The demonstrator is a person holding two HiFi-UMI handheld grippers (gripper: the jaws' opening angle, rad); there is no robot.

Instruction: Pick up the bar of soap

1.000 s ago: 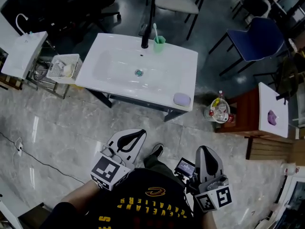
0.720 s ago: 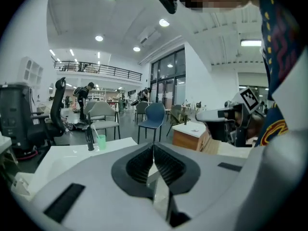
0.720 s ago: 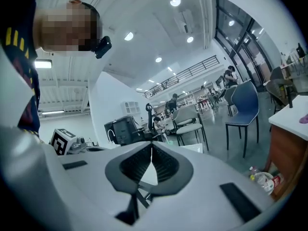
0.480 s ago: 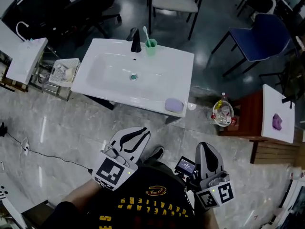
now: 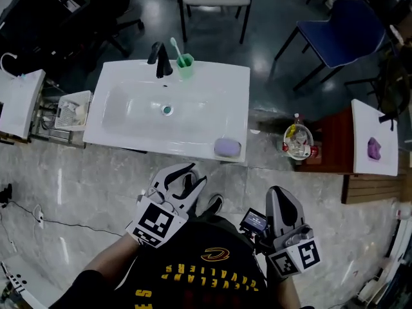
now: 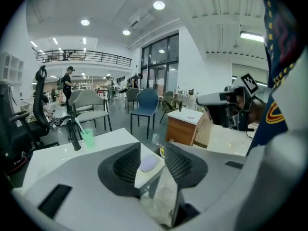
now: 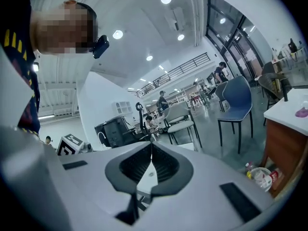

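A lilac bar of soap (image 5: pixel 227 147) lies on the front right corner of the white washbasin (image 5: pixel 238 82). My left gripper (image 5: pixel 192 176) is held low near my body, well short of the basin, and its jaws are opening with nothing gripped. In the left gripper view the soap (image 6: pixel 148 163) shows far off through the gap of that gripper (image 6: pixel 153 159). My right gripper (image 5: pixel 281 194) hangs to the right, its jaws together and empty. In the right gripper view that gripper (image 7: pixel 152 146) points past the basin corner.
A black faucet (image 5: pixel 159 60) and a green cup with a toothbrush (image 5: pixel 185 60) stand at the basin's back. A wire basket (image 5: pixel 73 110) sits to its left. A small bin (image 5: pixel 298 140) and a wooden cabinet (image 5: pixel 373 137) are on the right, with chairs (image 5: pixel 338 24) behind.
The left gripper's jaws have parted from shut. The basin and soap have come nearer and shifted left in the head view. The right gripper stays shut.
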